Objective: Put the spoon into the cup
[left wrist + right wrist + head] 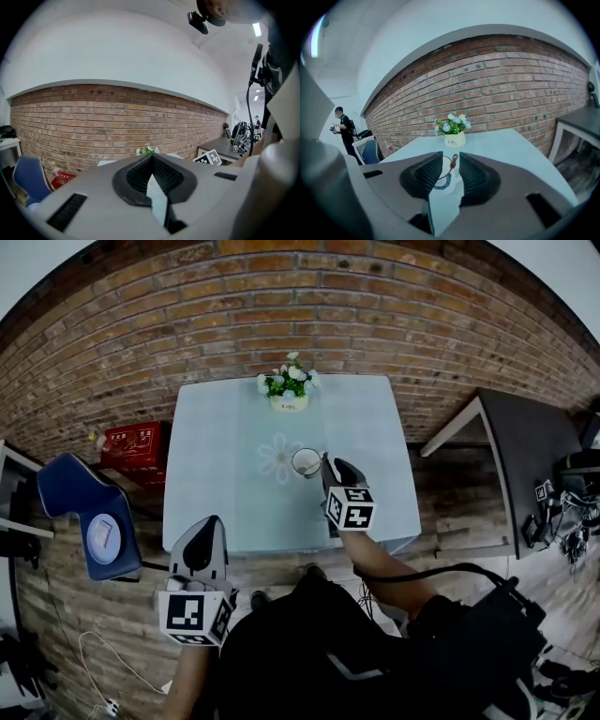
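The pale counter (375, 427) fills mid-frame, with bare cloth around the cup (306, 462) and every edge well off; only the flower pot (289, 390) stands near the far edge. The left tongs (208, 526) hang clenched and empty at lower left, off the near edge and clear of the work. The right tongs (450, 157) stand released just lower right of the cup. The spoon (453, 161) leans inside it with its handle up, so the drop looks done.

White cup (306, 462) upright on pale table (375, 427), brown-tipped spoon (453, 161) standing inside, handle up
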`<state>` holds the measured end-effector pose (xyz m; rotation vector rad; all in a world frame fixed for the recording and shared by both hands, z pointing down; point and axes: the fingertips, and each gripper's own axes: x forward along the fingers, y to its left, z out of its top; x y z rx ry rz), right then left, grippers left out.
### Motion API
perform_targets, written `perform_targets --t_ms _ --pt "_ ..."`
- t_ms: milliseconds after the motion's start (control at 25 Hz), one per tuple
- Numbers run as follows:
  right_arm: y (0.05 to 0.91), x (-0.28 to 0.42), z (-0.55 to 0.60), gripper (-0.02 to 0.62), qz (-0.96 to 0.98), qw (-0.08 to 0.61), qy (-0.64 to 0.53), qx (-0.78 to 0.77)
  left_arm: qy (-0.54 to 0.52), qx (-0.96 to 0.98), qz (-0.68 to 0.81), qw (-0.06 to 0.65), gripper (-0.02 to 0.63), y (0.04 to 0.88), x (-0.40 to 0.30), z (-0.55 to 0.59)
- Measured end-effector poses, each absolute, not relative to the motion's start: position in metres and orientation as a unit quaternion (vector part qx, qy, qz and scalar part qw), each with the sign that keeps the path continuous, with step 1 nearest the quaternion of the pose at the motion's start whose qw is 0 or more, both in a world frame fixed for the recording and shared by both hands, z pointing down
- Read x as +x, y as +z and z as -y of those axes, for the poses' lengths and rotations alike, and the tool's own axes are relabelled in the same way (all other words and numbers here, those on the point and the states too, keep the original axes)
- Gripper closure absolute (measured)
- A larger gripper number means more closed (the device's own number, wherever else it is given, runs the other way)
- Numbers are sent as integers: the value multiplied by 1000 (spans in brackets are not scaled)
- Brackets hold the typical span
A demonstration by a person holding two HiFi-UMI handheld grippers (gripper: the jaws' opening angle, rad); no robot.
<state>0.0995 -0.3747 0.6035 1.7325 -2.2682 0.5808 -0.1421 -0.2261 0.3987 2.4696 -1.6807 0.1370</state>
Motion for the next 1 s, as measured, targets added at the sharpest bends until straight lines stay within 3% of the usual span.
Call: perform_targets --t_ms 440,1000 --pt "497 109 336 538 794 75 146 585 11 857 510 72 597 387 -124 237" --pt "412 116 281 568 799 54 117 587 -11 881 467 68 597 379 -115 244"
